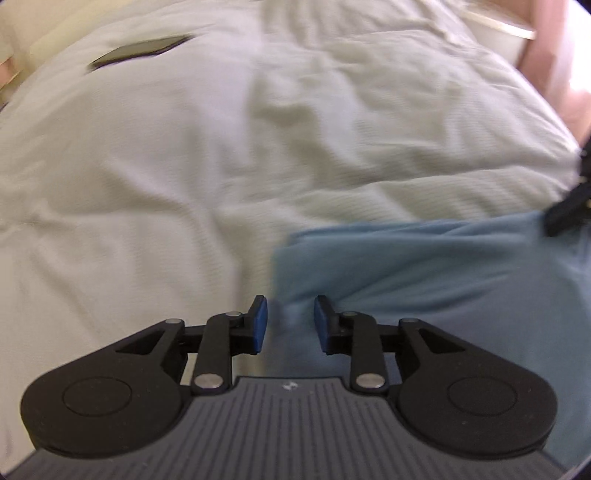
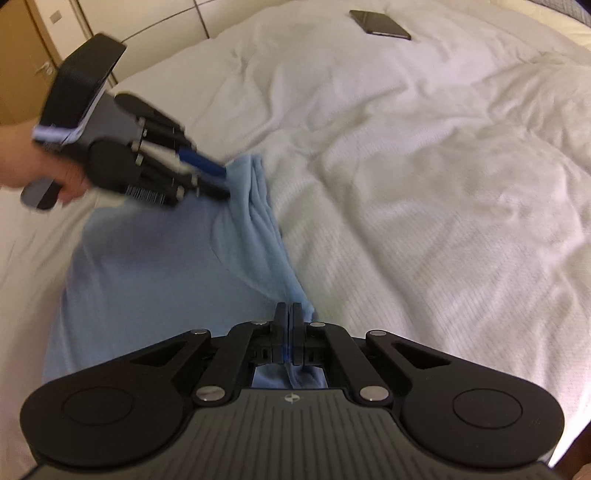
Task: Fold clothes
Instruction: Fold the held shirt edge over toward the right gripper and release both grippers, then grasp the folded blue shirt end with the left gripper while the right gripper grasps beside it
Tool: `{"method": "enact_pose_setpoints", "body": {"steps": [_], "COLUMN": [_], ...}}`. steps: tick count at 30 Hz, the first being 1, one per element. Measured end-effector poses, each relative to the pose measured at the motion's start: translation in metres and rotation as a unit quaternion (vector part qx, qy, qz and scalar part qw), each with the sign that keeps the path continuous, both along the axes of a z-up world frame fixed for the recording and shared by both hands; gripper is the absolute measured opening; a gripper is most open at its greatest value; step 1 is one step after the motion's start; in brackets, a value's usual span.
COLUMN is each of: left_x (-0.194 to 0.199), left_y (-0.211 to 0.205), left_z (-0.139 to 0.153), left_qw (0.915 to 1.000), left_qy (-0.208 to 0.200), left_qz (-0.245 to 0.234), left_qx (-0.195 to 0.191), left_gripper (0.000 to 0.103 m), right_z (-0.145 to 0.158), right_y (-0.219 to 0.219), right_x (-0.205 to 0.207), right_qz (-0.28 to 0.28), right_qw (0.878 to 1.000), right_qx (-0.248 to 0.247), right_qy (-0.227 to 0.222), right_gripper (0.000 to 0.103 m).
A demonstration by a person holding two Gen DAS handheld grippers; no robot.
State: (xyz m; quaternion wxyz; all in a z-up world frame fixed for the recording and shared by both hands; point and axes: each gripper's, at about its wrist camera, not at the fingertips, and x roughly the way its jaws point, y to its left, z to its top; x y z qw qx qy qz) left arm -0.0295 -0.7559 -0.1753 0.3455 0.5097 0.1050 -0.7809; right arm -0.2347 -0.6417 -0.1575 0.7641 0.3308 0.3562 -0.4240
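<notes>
White quilted bed (image 2: 424,192) carries your light-blue garment (image 2: 155,266), a soft, thin, limp cloth lying mostly flat, bunched along its right edge. Take it by corners or hems, since it will sag and slide between grips. Your right claw (image 2: 289,325) pinches its near corner; your left claw (image 1: 290,325) stands parted and empty at the far corner.

A bed (image 2: 424,192) covered by a rumpled white quilt carried everything. A light blue garment (image 2: 155,266) lay spread on the quilt toward the bed's near edge, one side bunched into a ridge of folds. A dark flat phone (image 2: 379,24) rested well apart from it, near the far edge, with bare creased quilt between them.
</notes>
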Motion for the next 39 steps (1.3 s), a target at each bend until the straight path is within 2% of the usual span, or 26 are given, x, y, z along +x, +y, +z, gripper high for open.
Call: {"method": "enact_pose_setpoints", "body": {"steps": [5, 6, 7, 9, 13, 16, 19, 21, 22, 24, 27, 29, 31, 34, 37, 38, 39], "left_x": [0.028, 0.034, 0.039, 0.051, 0.073, 0.09, 0.082, 0.075, 0.073, 0.072, 0.078, 0.087, 0.097, 0.109, 0.115, 0.114, 0.113], "left_y": [0.044, 0.052, 0.061, 0.078, 0.113, 0.139, 0.176, 0.192, 0.197, 0.196, 0.184, 0.174, 0.164, 0.163, 0.176, 0.18, 0.185], "left_z": [0.015, 0.018, 0.021, 0.027, 0.039, 0.048, 0.032, 0.018, 0.012, 0.002, -0.012, -0.021, -0.023, -0.017, -0.006, -0.009, -0.014], "left_qw": [0.9993, 0.9989, 0.9985, 0.9976, 0.9949, 0.9923, 0.979, 0.9654, 0.9592, 0.9532, 0.9518, 0.9549, 0.9629, 0.9635, 0.9525, 0.946, 0.9388], "left_qy": [-0.025, -0.03, -0.035, -0.044, -0.064, -0.079, -0.09, -0.097, -0.1, -0.097, -0.099, -0.105, -0.099, -0.101, -0.105, -0.109, -0.114], "left_qz": [-0.025, -0.03, -0.035, -0.045, -0.065, -0.08, -0.168, -0.223, -0.242, -0.259, -0.263, -0.248, -0.221, -0.214, -0.239, -0.252, -0.266], "left_qx": [-0.016, -0.019, -0.022, -0.029, -0.042, -0.051, -0.074, -0.094, -0.106, -0.121, -0.123, -0.125, -0.119, -0.126, -0.157, -0.171, -0.186], "left_gripper": [0.023, 0.023, 0.023, 0.023, 0.023, 0.026, 0.031, 0.033, 0.035, 0.035, 0.037, 0.037, 0.037, 0.037, 0.038, 0.04, 0.051], "right_z": [0.006, 0.008, 0.012, 0.019, 0.041, 0.051, 0.052, 0.051, 0.048, 0.041, 0.028, 0.018, 0.01, 0.006, 0.013, 0.017, 0.025], "right_y": [0.006, 0.008, 0.013, 0.021, 0.05, 0.076, 0.105, 0.125, 0.129, 0.139, 0.142, 0.14, 0.144, 0.164, 0.183, 0.187, 0.191], "right_x": [-0.007, -0.005, -0.004, -0.001, 0.014, 0.044, 0.086, 0.114, 0.126, 0.15, 0.169, 0.173, 0.165, 0.152, 0.139, 0.137, 0.139], "right_qz": [-0.01, -0.013, -0.018, -0.027, -0.02, 0.002, 0.019, 0.023, 0.02, 0.013, -0.023, -0.056, -0.073, -0.085, -0.098, -0.1, -0.094], "right_qw": [1.0, 1.0, 0.999, 0.999, 0.999, 0.999, 0.999, 0.999, 0.999, 0.999, 0.999, 0.998, 0.997, 0.994, 0.991, 0.99, 0.991], "right_qx": [0.013, 0.012, 0.009, 0.004, -0.015, -0.016, -0.019, -0.023, -0.025, -0.028, -0.035, -0.021, 0.005, 0.028, 0.047, 0.041, 0.023], "right_qy": [0.013, 0.022, 0.03, 0.047, 0.048, 0.037, 0.035, 0.029, 0.025, 0.017, 0.023, 0.02, 0.035, 0.06, 0.083, 0.087, 0.094], "right_gripper": [0.0, 0.004, 0.015, 0.022, 0.022, 0.022, 0.023, 0.024, 0.024, 0.024, 0.024, 0.024, 0.024, 0.024, 0.025, 0.025, 0.026]}}
